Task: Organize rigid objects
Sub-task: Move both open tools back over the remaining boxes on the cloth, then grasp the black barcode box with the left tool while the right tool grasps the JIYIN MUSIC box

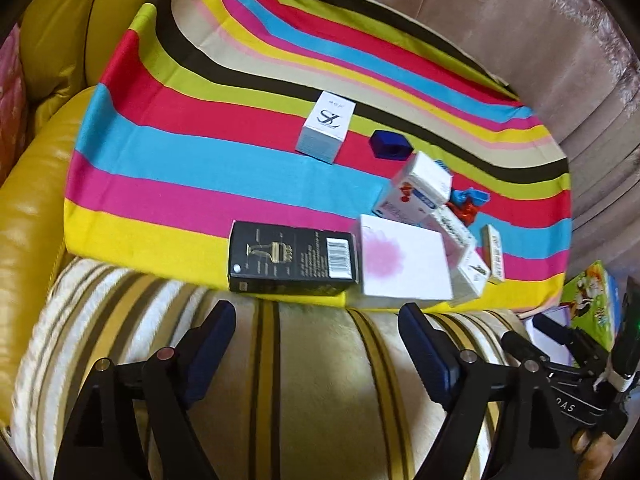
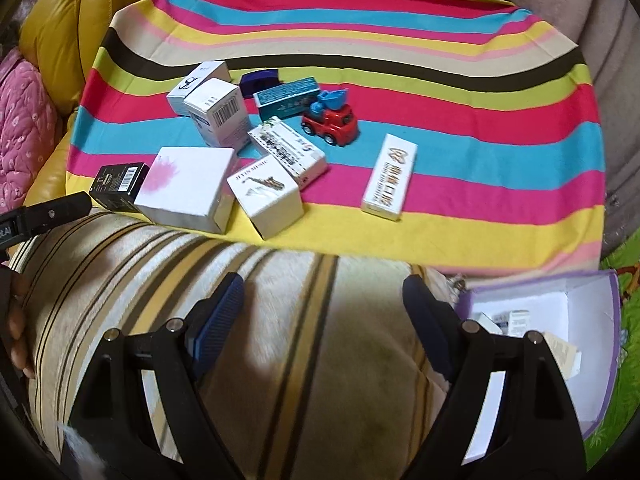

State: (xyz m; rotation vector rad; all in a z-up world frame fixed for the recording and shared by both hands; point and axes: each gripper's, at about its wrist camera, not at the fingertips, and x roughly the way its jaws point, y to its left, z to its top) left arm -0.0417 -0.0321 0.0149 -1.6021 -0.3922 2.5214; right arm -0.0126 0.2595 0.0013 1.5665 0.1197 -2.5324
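Observation:
Several small boxes lie on a striped cloth (image 1: 200, 168) (image 2: 440, 32). A black box (image 1: 292, 262) (image 2: 118, 186) lies at the near edge beside a white box with a pink blot (image 1: 404, 262) (image 2: 188, 188). Behind stand a white box with a logo (image 1: 326, 128) (image 2: 198, 86), a dark blue block (image 1: 390, 142) (image 2: 260, 78), a teal box (image 2: 286, 98), a red toy truck (image 2: 332, 118) and a long white box (image 2: 390, 176). My left gripper (image 1: 316, 348) is open and empty, just short of the black box. My right gripper (image 2: 324, 316) is open and empty over the cushion.
A striped cushion (image 1: 312, 380) (image 2: 280, 320) lies in front of the cloth. An open purple-edged box (image 2: 560, 320) with a few small boxes inside sits at the right. A yellow leather sofa (image 1: 48, 160) is at the left, a pink cushion (image 2: 20, 128) beside it.

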